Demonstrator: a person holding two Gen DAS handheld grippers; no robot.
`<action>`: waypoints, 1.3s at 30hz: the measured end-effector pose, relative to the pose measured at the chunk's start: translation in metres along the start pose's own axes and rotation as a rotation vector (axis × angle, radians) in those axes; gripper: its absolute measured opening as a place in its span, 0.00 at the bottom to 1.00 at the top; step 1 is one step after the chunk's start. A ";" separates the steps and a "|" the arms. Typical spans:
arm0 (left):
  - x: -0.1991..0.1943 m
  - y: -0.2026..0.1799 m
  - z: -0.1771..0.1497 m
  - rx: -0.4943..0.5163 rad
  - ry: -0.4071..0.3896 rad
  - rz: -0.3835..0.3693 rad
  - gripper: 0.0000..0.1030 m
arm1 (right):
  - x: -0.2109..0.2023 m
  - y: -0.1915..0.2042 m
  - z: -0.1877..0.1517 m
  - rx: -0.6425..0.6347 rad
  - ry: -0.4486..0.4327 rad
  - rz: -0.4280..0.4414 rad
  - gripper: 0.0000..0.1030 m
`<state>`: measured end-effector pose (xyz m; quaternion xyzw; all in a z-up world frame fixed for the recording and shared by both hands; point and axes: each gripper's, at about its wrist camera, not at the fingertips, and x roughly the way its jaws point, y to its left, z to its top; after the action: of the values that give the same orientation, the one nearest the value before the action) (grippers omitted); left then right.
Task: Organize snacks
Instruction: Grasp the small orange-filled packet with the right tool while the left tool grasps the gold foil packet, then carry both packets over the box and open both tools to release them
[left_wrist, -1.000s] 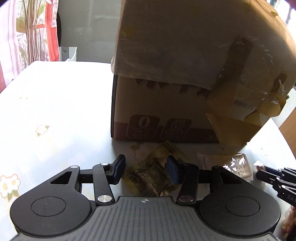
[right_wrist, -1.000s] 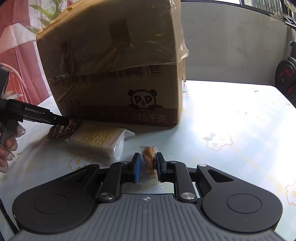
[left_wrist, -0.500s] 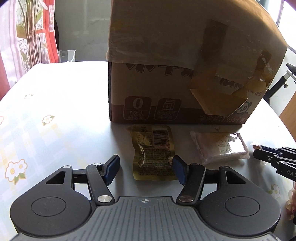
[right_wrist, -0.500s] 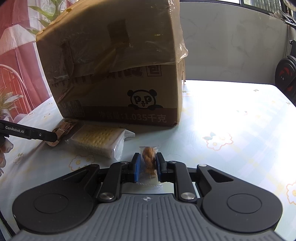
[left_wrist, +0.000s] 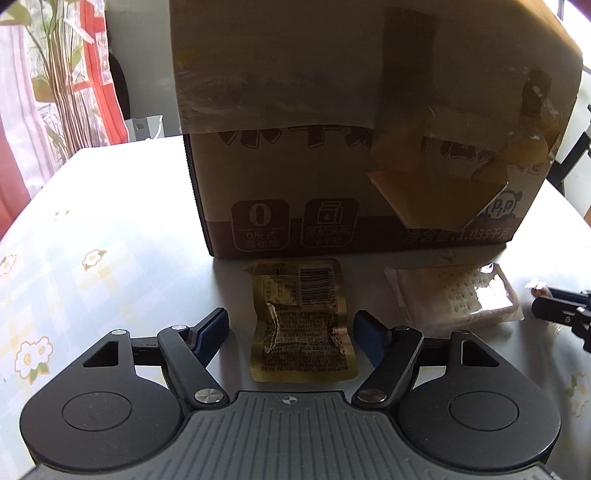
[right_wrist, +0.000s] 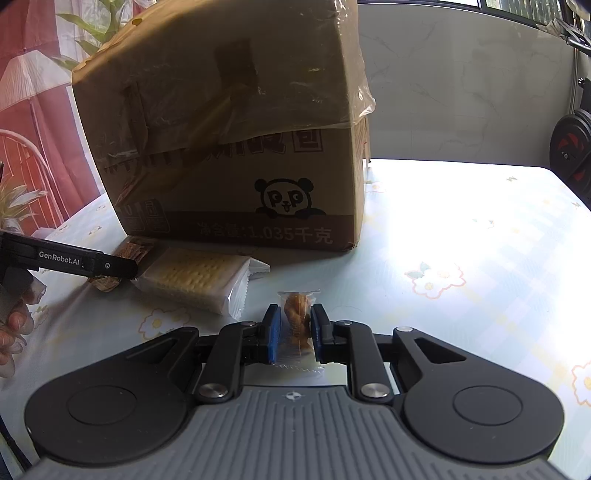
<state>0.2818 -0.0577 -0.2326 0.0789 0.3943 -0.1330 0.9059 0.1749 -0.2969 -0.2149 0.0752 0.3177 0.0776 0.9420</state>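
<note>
A gold snack packet (left_wrist: 301, 321) lies flat on the table in front of the cardboard box (left_wrist: 369, 155). My left gripper (left_wrist: 290, 325) hovers over it with its jaws opening; the blue pads stand clear on both sides of the packet. A clear-wrapped cracker pack (left_wrist: 461, 295) lies to its right. In the right wrist view my right gripper (right_wrist: 295, 332) is shut on a small clear packet holding a twisted pastry (right_wrist: 297, 321). There too, the cracker pack (right_wrist: 195, 277), the gold packet (right_wrist: 129, 251) and the left gripper's finger (right_wrist: 74, 260) lie left of it, before the box (right_wrist: 229, 122).
The table (right_wrist: 461, 240) has a pale flowered cloth, open to the right of the box. A person's hand (right_wrist: 14, 325) holds the left gripper at the left edge. Red curtains and a plant stand behind the table on the left; a grey wall is behind.
The left gripper opened and let the gold packet go; it now lies flat on the table. The gripper drew back from the box. The right gripper stayed still with the pastry.
</note>
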 end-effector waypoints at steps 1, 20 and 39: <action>-0.001 -0.002 -0.001 -0.005 -0.001 0.008 0.72 | 0.000 0.000 0.000 0.001 0.000 0.001 0.19; -0.058 0.002 -0.021 -0.096 -0.082 -0.023 0.45 | -0.002 0.002 -0.001 0.009 -0.009 -0.001 0.19; -0.170 -0.003 0.108 0.054 -0.526 -0.041 0.48 | -0.083 0.026 0.105 -0.098 -0.368 0.064 0.19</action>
<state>0.2447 -0.0571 -0.0344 0.0579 0.1432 -0.1776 0.9719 0.1710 -0.2975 -0.0781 0.0520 0.1334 0.1077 0.9838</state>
